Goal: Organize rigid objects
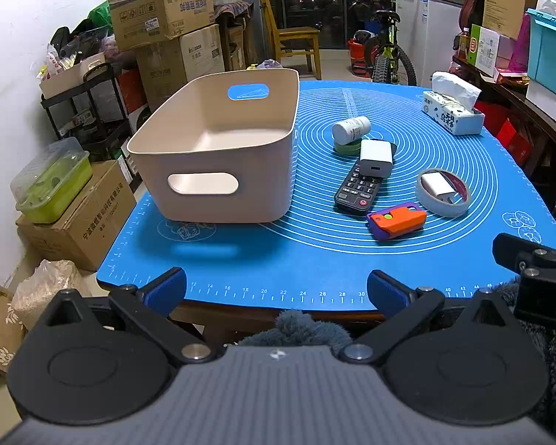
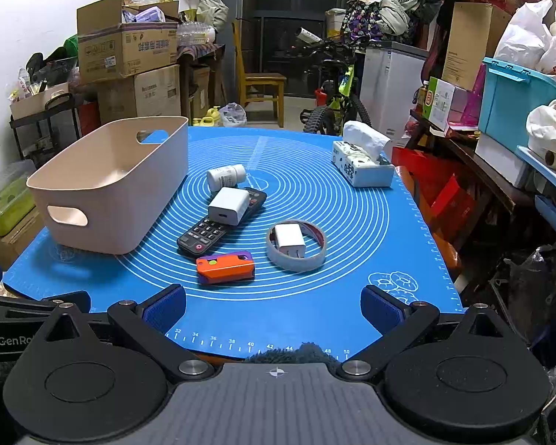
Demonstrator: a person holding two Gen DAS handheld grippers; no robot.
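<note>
At the far left of the surface, on the blue mat (image 2: pixel 352 259), sits the beige bin (image 1: pixel 218 181), nothing visible inside, its handle cut-out facing the cameras. Rightward lie the loose things: a white pill bottle (image 2: pixel 226 177) on its side, resting on a green tape roll (image 1: pixel 346 147); a large white charger (image 2: pixel 229 205) perched atop the black remote (image 2: pixel 220 228); an orange-and-purple box cutter (image 2: pixel 226 267) just in front; then a grey tape ring (image 2: pixel 296 246) with a small white plug (image 2: pixel 289 239) lying inside it; and farthest right a tissue pack (image 2: pixel 363 167). The left gripper (image 1: pixel 276 291) and the right gripper (image 2: pixel 272 309) both hover at the near edge, jaws spread wide, holding nothing. The likely trouble is the stacking: lifting the remote would tip the charger off, the bottle may roll if nudged, and grabbing the ring could drag the plug along or leave it behind. Legible writing is scant: ruler numbers along the mat's near edge, "GenRo" cut off on the left gripper's body seen from the right wrist, and Chinese print on the tissue pack and cartons, too small to read reliably.
</note>
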